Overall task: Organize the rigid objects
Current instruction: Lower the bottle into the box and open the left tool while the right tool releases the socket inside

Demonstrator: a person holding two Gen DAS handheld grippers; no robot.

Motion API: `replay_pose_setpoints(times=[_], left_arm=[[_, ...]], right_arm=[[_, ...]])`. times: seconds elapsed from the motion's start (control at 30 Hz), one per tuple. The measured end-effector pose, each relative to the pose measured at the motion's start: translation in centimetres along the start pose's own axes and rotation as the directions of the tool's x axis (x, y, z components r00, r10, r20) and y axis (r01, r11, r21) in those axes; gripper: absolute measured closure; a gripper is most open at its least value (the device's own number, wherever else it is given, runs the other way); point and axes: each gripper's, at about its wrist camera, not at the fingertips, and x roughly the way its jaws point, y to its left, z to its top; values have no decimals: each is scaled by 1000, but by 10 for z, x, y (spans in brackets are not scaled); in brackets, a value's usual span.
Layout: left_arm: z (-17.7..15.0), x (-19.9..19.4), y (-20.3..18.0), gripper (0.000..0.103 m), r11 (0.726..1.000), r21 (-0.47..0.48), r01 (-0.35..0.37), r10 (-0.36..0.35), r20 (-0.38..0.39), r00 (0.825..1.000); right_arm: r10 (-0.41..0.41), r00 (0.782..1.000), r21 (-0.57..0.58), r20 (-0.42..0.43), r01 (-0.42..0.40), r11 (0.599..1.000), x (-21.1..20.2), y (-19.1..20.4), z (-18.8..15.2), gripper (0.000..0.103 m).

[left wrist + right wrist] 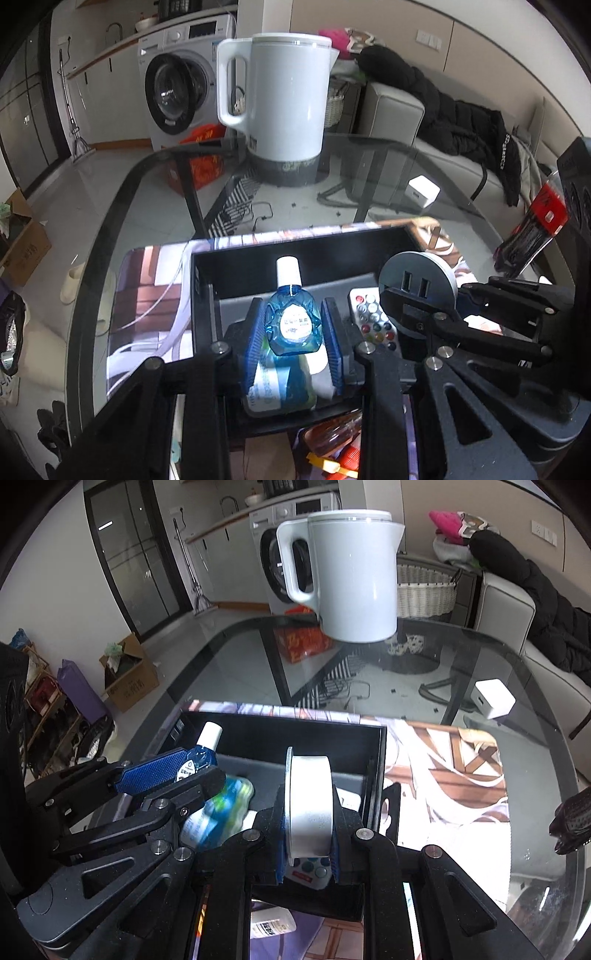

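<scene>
Blue-padded left gripper, seen from the left wrist: clenched on a small blue bottle with a white cap, held upright over a black box. At 3 o'clock, right gripper clamped on a round grey disc, above a remote control lying inside the box. At 12 o'clock, white kettle standing on the glass table.

From the right wrist: right gripper grasping the disc edge-on over the box. At 9 o'clock, left gripper gripping the bottle. At 12 o'clock, kettle; at 2 o'clock, small white cube on the table.
</scene>
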Motion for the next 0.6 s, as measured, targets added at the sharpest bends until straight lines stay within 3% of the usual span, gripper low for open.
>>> replay_pose_setpoints(times=[0.23, 0.6], left_arm=[[-7, 13, 3, 74, 1000, -12, -1, 0, -70, 998], [-4, 12, 6, 71, 1000, -3, -14, 13, -56, 998]], right_arm=[[41, 998, 2, -57, -41, 999, 7, 1, -2, 86], [40, 998, 0, -53, -40, 999, 7, 2, -2, 84]])
